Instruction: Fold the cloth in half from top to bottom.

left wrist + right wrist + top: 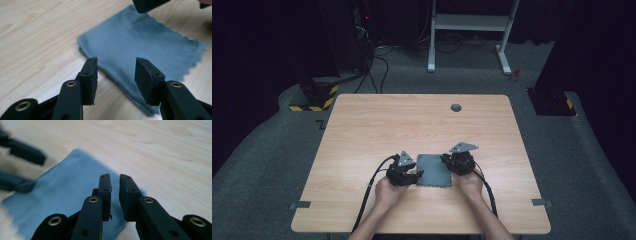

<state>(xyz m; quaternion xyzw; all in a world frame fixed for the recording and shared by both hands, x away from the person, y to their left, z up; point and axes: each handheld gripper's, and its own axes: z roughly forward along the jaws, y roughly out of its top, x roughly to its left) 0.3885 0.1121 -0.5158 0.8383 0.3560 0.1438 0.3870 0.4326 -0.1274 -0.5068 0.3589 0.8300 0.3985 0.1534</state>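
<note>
Folded cloth on the worktop
Left gripper at its nine o'clock, fingers half open, empty (right gripper nearly closed, gripping nothing).

Left tongs jaws wide apart; right tongs jaws narrowly parted.
</note>
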